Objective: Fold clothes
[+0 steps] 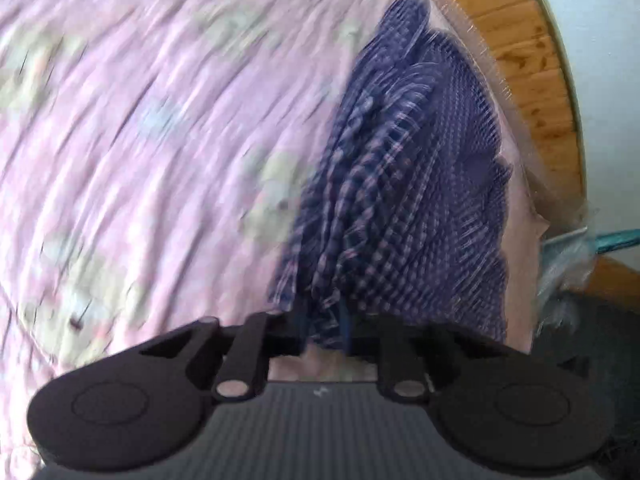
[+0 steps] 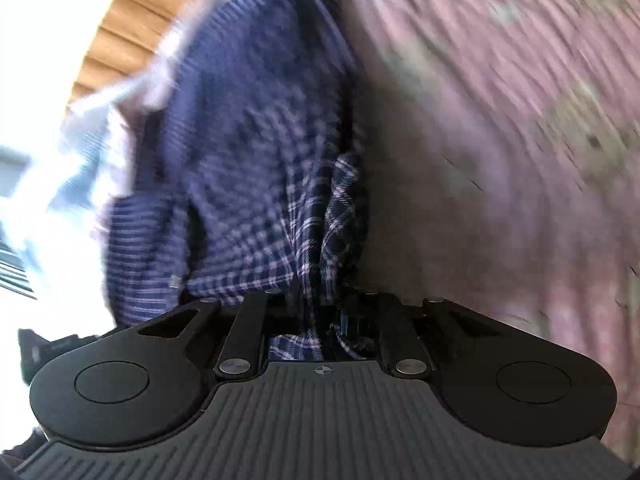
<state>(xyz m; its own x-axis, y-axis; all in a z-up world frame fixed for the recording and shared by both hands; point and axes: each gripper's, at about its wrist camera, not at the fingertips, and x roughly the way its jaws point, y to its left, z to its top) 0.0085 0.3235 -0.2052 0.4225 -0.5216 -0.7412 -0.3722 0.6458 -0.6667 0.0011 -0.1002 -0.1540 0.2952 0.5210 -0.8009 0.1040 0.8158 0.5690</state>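
Note:
A dark blue plaid garment (image 1: 416, 184) with thin pale checks lies bunched along the edge of a pink bed cover (image 1: 152, 128). My left gripper (image 1: 326, 326) is shut on a gathered fold of it, and the cloth runs up and away from the jaws. In the right wrist view the same plaid garment (image 2: 256, 160) hangs in folds from my right gripper (image 2: 320, 312), which is shut on another bunch of the fabric. The fingertips of both grippers are buried in cloth. Both pictures are blurred.
The pink quilted cover (image 2: 500, 120) with pale flower prints spreads out on the far side of each gripper. A wooden bed frame (image 1: 532, 64) borders it, with a white wall (image 1: 608, 80) behind. Something teal and plastic (image 1: 580, 248) lies by the frame.

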